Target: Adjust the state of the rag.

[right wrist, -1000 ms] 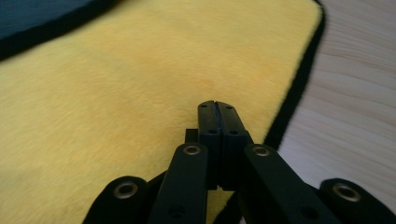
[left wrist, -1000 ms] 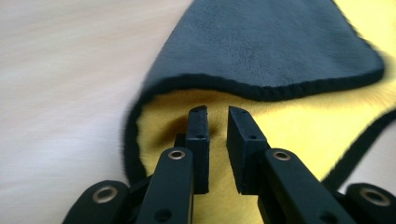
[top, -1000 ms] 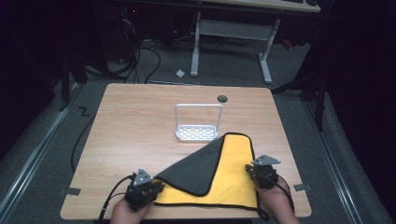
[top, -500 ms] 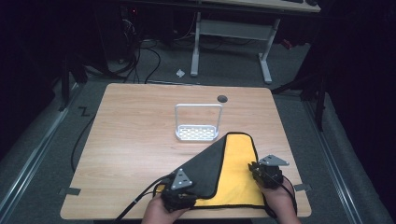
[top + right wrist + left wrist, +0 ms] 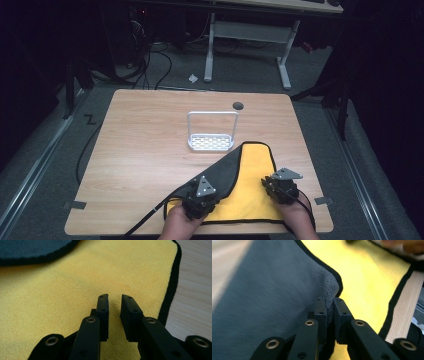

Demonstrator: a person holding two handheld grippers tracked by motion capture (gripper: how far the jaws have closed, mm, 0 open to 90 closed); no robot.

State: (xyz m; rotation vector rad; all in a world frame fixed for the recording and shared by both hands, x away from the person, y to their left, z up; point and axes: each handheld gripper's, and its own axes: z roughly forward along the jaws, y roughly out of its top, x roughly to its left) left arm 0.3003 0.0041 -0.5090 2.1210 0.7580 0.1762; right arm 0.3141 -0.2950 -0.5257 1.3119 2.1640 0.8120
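Left gripper point(image 5: 201, 199): jaws have just been closing, now pinched on the grey folded-over corner of the cloth point(image 5: 250, 187), near table edge. Right gripper point(image 5: 115, 302): jaws narrowly parted, empty, over the yellow face. Fold's crease runs diagonally up-right from the left gripper, which is nearer.

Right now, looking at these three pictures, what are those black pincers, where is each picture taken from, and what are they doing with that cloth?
A person holds a two-jaw gripper in each hand. One picture looks down from above the wooden table; the other two come from cameras riding on each gripper. On the table lie a cloth, yellow on one side and dark grey on the other, and a small white wire rack. The left gripper has just closed its jaws on the cloth's folded-over grey corner. The right gripper hangs over the yellow side, jaws slightly apart, holding nothing.
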